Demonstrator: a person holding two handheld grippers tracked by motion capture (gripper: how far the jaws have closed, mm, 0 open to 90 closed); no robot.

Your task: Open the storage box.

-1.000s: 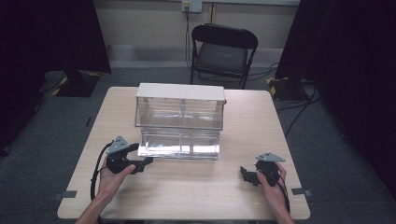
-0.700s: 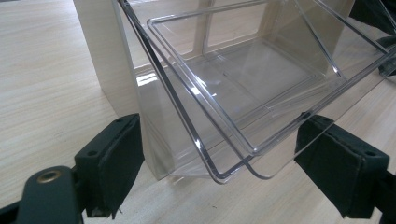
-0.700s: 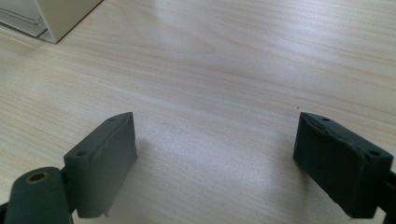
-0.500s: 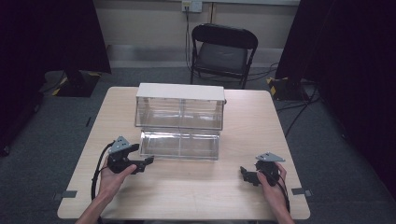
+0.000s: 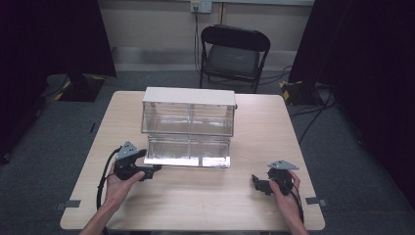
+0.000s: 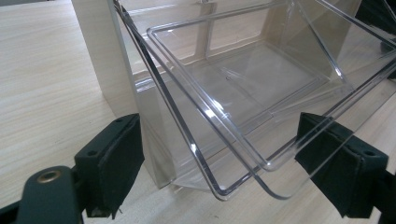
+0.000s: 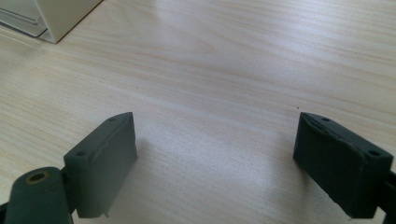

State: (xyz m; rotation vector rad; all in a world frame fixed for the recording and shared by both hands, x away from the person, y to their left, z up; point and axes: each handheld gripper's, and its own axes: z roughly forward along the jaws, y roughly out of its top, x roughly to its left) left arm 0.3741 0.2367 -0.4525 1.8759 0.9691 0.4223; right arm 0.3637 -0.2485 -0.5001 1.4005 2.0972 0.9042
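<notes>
Lab-like recording room, black curtains [image 5: 44, 39], folding chair [image 5: 234, 54], taped floor cables [image 5: 313, 105]

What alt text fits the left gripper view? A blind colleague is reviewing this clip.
A clear drawer, pulled out of a pale wooden cabinet, lies between the open black jaws of the left gripper, its rounded front corner nearest the camera. The drawer looks empty, and light wood table shows at the left.

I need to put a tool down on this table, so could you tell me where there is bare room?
The widest bare patch is the front strip of the table between the left gripper and the right gripper. The right side beside the cabinet is bare too. It is crowded at the cabinet's front, where the drawer sticks out by the left gripper.
</notes>
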